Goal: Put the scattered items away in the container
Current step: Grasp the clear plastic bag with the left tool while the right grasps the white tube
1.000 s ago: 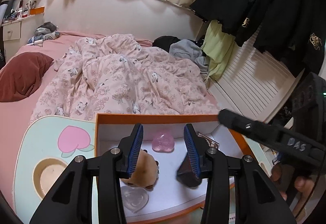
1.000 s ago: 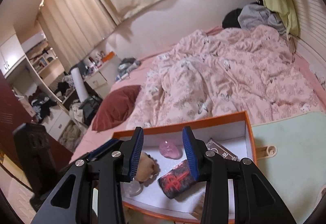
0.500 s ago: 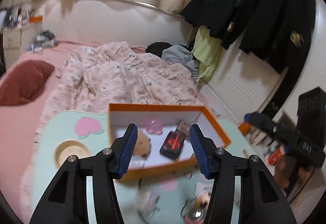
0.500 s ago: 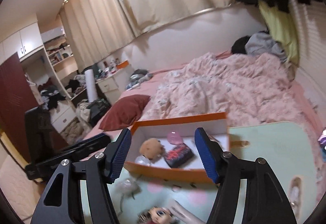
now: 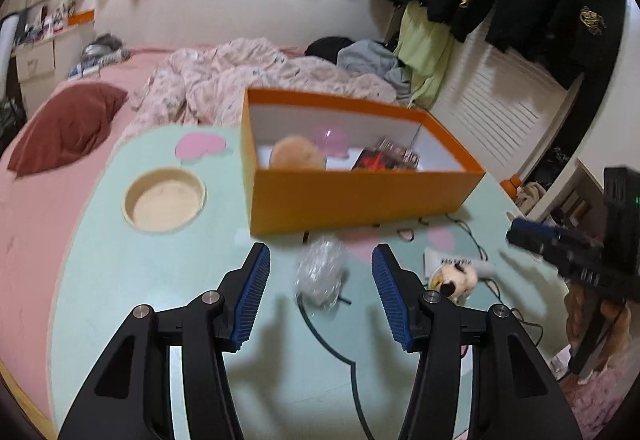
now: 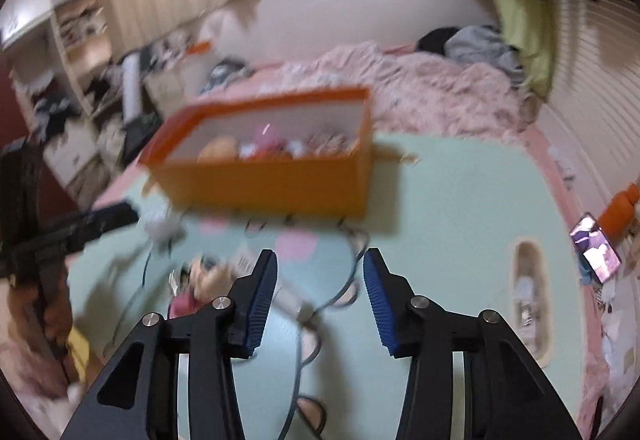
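Here the clear plastic wrapper (image 5: 321, 272) lies mid-worktop (image 5: 160, 280), just short of the orange box (image 5: 360, 196), ahead of the left gripper (image 5: 320, 296), jaws apart and empty. It looks light, crinkly and slippery; pinch its bunched middle. Right gripper (image 6: 319, 300) jaws are closing on nothing.

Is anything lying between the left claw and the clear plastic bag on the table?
Nothing visible does. The clear plastic bag lies on bare table just ahead of the open left claw, in line with the gap between its fingers. The orange box stands beyond the bag, not in front of it.
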Tool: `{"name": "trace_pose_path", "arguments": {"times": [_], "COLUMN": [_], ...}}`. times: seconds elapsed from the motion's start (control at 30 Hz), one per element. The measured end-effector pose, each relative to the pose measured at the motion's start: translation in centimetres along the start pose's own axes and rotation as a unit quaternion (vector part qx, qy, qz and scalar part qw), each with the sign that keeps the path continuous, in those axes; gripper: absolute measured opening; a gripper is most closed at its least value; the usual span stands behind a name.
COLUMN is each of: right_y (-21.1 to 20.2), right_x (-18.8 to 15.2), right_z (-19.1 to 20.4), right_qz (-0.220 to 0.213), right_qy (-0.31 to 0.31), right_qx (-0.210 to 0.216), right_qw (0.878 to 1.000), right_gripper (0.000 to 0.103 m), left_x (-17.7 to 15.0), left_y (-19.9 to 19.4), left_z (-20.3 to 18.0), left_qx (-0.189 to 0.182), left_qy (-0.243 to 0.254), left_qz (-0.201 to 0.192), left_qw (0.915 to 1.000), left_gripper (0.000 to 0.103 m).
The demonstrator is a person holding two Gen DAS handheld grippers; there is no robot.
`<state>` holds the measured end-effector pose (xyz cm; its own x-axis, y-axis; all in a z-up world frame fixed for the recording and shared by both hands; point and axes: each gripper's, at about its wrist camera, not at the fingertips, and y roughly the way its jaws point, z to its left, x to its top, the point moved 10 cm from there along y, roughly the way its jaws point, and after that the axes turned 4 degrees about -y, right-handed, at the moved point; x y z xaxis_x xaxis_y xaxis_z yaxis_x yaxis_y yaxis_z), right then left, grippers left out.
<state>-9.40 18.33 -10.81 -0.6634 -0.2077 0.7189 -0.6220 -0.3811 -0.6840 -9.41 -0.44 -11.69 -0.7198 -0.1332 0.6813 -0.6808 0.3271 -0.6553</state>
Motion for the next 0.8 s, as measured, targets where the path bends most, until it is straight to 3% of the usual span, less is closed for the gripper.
{"name": "trace_pose_path", "arguments": {"times": [0.27,0.8], "right_y": [1.9,4.6], "right_x": [-1.8,-2.1], "right_z": [2.3,2.9], "right_qz": [0.039,0.047], "right_qy": [-0.038,-0.070], "right_qx": [0.015,-0.058], "right_qw": [0.998,0.995], "right_gripper": [0.044,0.044], "left_x": [-1.2,-1.4], "left_y": [1.5,3.9], "left_z": [-0.4,-0.1], "left_qx": [0.007,0.053], "left_qy": [0.016,0.021], "left_qz": [0.024,0.041], "left_qw": [0.9996,0.9976], "left_gripper": [0.054,0.054]}}
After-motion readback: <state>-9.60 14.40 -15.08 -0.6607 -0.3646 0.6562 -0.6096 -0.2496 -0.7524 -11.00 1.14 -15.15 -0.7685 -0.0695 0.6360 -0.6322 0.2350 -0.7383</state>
